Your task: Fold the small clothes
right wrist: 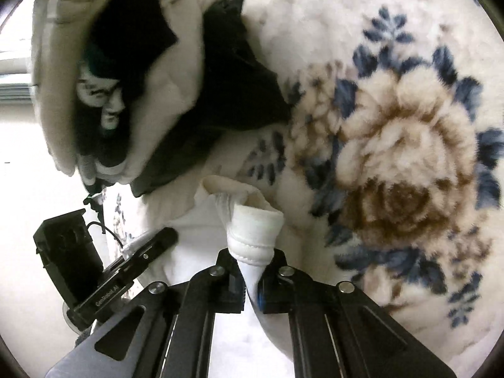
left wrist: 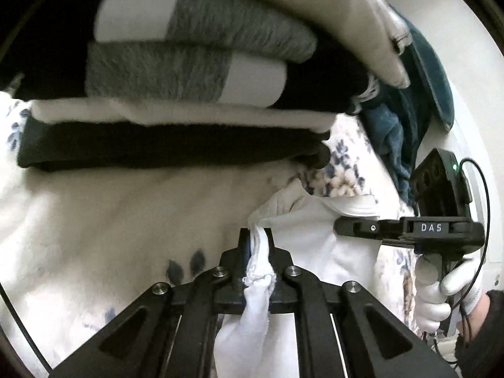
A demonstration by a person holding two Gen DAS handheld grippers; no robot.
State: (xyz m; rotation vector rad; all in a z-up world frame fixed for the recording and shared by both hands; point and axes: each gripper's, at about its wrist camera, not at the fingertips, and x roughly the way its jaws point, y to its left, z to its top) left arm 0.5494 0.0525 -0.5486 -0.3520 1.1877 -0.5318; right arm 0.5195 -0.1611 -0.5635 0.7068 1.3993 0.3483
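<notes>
- The left gripper [left wrist: 256, 252] is pinching a bunched edge of the white garment [left wrist: 321, 249], jaws clenched on the cloth.
- The right gripper [right wrist: 250, 271] is gripping the same garment's hemmed fold [right wrist: 255, 230].
- The garment is lying on a floral blanket [right wrist: 393, 145], near a stack of folded clothes [left wrist: 195, 72], possibly socks.

Ahead of my left gripper [left wrist: 256, 252] a stack of folded clothes [left wrist: 189, 94] blocks the way, with only a strip of bare blanket [left wrist: 110, 220] between. To my right the floral blanket [right wrist: 393, 141] lies open; to my left a clothes heap [right wrist: 141, 78] crowds in.
</notes>
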